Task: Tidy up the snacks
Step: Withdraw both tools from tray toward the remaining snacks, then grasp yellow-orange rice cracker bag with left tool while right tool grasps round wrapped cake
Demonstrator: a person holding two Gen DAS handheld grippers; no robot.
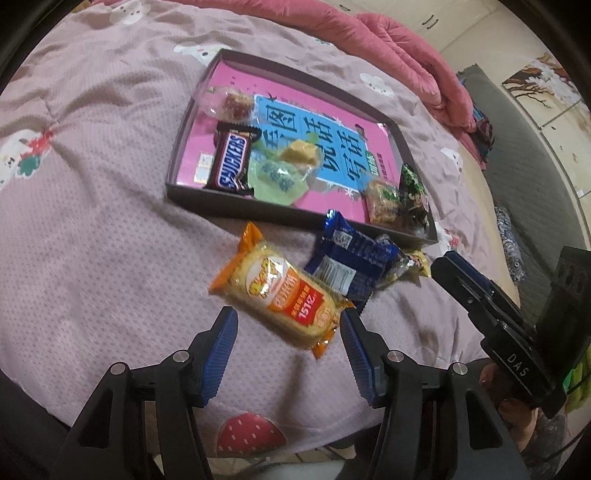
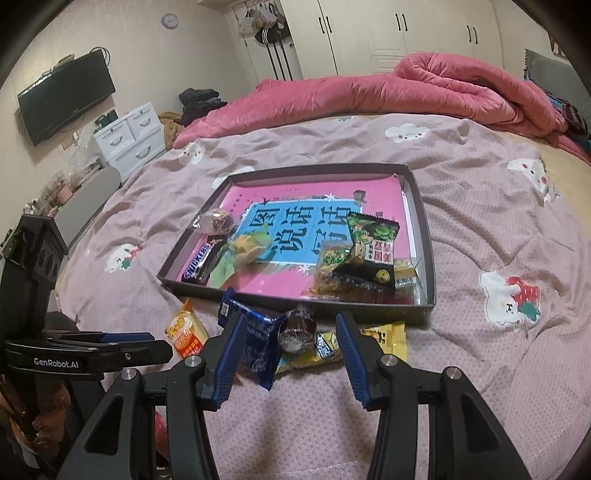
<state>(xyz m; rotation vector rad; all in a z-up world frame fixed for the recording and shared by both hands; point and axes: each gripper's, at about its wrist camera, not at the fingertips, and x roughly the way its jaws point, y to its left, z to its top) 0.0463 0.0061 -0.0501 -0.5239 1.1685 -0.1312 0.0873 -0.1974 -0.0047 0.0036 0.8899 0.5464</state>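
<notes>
A dark shallow tray [image 1: 207,206] [image 2: 428,236] on the pink bedspread holds a Snickers bar [image 1: 231,162] [image 2: 201,264], green-wrapped sweets [image 1: 277,177] and a green packet [image 2: 373,236]. In front of it lie an orange biscuit packet [image 1: 280,291] [image 2: 188,332], a blue packet [image 1: 351,266] [image 2: 255,339], a round dark snack [image 2: 297,328] and a yellow packet [image 1: 417,264] [image 2: 384,339]. My left gripper [image 1: 288,325] [image 2: 159,347] is open, its fingers either side of the orange packet's near end without pressing it. My right gripper [image 2: 290,332] [image 1: 448,266] hangs open over the blue packet and round snack.
A rolled red quilt [image 2: 424,92] lies along the far side of the bed. Beyond the bed's left edge are white drawers [image 2: 129,136] and a wall television [image 2: 66,96]. Wardrobes [image 2: 369,33] stand at the back. A person's hand [image 1: 517,402] holds the right gripper.
</notes>
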